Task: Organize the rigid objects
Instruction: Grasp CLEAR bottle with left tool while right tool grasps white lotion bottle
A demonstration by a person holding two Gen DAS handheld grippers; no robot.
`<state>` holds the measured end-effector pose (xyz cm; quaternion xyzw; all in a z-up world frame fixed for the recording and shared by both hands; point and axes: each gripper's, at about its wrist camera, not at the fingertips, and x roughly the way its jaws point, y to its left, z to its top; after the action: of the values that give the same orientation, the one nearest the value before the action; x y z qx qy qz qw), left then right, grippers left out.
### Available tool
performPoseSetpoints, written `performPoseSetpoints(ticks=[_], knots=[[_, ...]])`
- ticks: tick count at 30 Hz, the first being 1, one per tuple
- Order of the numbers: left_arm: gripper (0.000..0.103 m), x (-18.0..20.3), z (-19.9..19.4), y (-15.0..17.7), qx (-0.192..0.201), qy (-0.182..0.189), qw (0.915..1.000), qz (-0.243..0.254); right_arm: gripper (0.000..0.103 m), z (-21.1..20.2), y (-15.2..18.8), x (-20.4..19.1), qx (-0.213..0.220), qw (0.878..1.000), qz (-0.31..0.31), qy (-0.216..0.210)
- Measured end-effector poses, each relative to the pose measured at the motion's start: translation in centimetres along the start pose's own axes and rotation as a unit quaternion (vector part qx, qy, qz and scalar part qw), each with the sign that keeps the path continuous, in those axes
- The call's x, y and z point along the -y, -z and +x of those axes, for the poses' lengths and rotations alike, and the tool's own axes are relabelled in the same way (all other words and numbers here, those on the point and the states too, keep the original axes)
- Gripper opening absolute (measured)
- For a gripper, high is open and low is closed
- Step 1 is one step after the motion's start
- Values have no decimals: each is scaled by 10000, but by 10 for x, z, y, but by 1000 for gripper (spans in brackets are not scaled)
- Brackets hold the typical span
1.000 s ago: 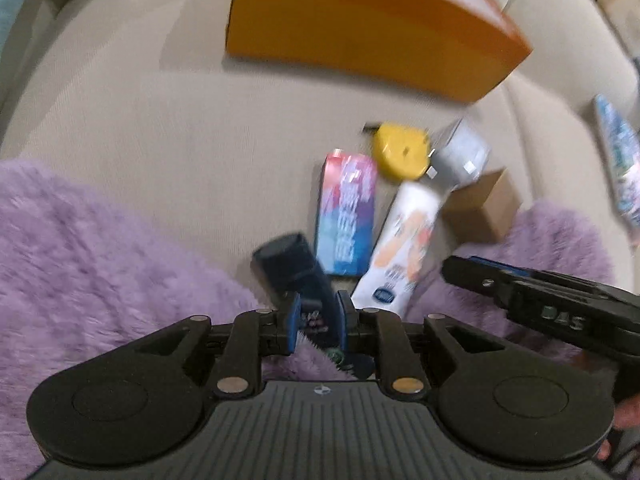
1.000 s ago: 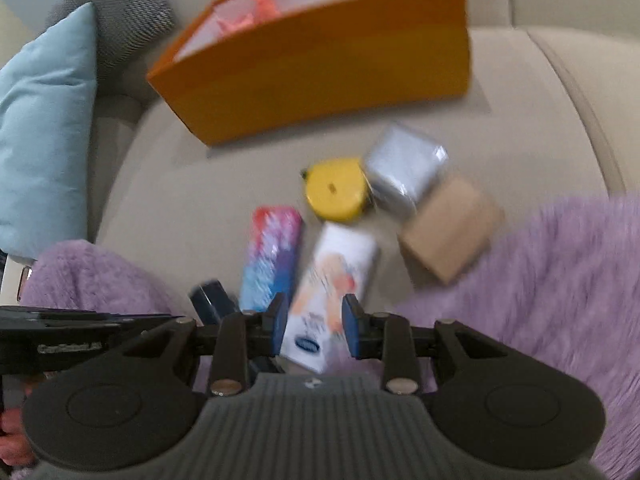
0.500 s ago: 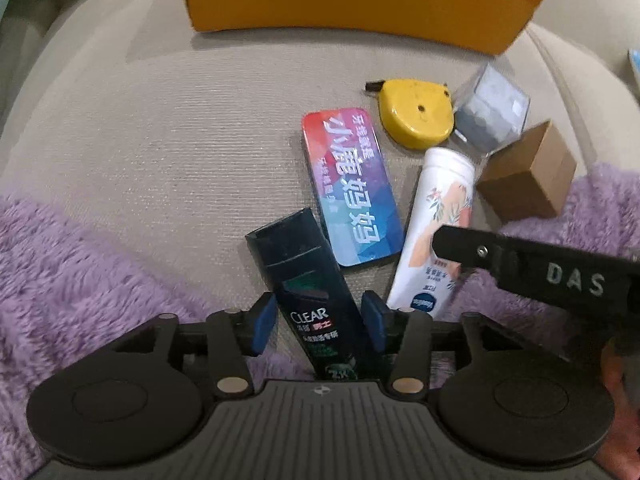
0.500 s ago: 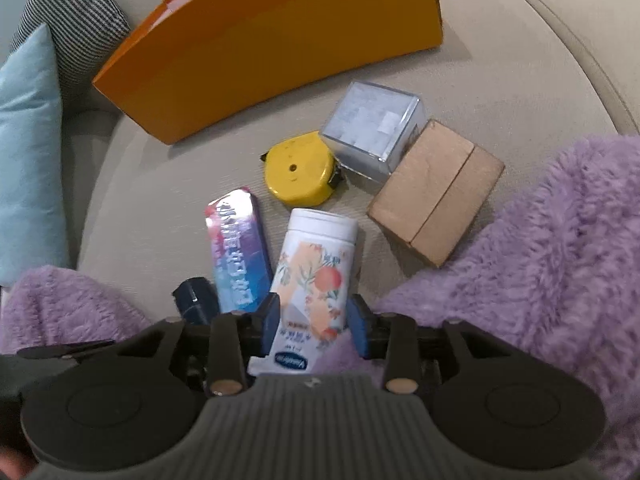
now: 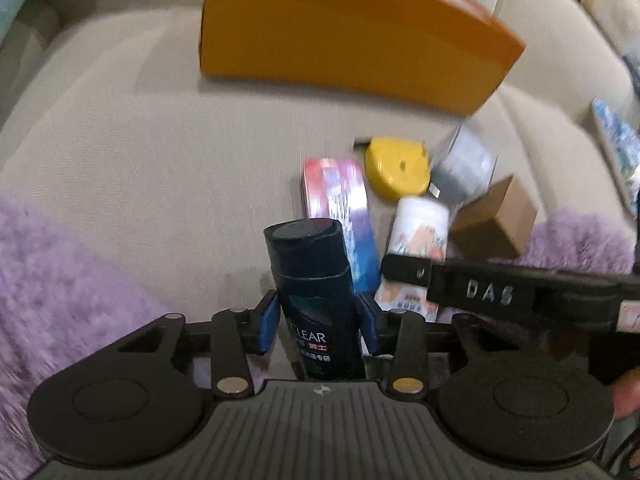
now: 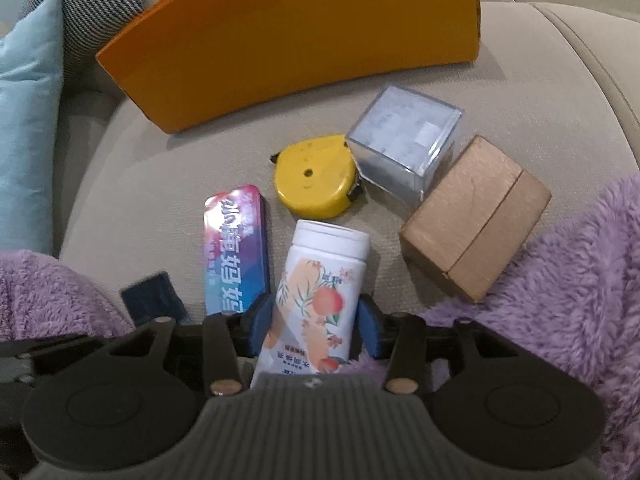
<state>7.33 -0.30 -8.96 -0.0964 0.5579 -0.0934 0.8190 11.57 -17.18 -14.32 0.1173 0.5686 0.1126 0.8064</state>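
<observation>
A dark CLEAR shampoo bottle (image 5: 312, 280) stands tilted up off the beige sofa seat (image 5: 140, 160), cap towards the camera. My left gripper (image 5: 318, 320) is closing, and its blue pads press on the bottle's sides. A white bottle with a peach print (image 6: 320, 280) lies on the seat between the jaws of my right gripper (image 6: 314, 322). Those jaws are opening, and the pads flank the bottle without clamping it. The dark bottle's end (image 6: 150, 300) shows at the lower left of the right wrist view.
An orange box (image 6: 288, 40) stands at the back of the seat. A colourful tin (image 6: 236, 244), yellow tape measure (image 6: 316, 176), clear plastic cube (image 6: 404, 140) and cardboard box (image 6: 476, 220) lie close together. Purple fleece (image 6: 560, 280) covers both sides. A blue pillow (image 6: 28, 120) is at the left.
The left jaws opened around the dark bottle, then closed on it, and its cap end has come up off the seat. The right gripper sank over the white bottle while its jaws widened.
</observation>
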Motion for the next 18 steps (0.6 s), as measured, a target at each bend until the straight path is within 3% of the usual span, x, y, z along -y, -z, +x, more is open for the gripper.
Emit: performPoseSetpoints(ticks=[5,8,11,18], knots=[[46,-27,-7,-20,328,43,9992,-208,45,-1,-9,-11,245,9990,-368,-49],[46,-32,9,-31,314,40,9989,-359,45,8,-14,-13,118,9988,-473,-35],[46,-40,26,-32,-78,103,9973,-729,47,14,-17,-4,-42,9997,-164,-202],[55,-26,22,-27,-258,-150,9993,-244,48,11,-16,24,-268,9954,774,-495]])
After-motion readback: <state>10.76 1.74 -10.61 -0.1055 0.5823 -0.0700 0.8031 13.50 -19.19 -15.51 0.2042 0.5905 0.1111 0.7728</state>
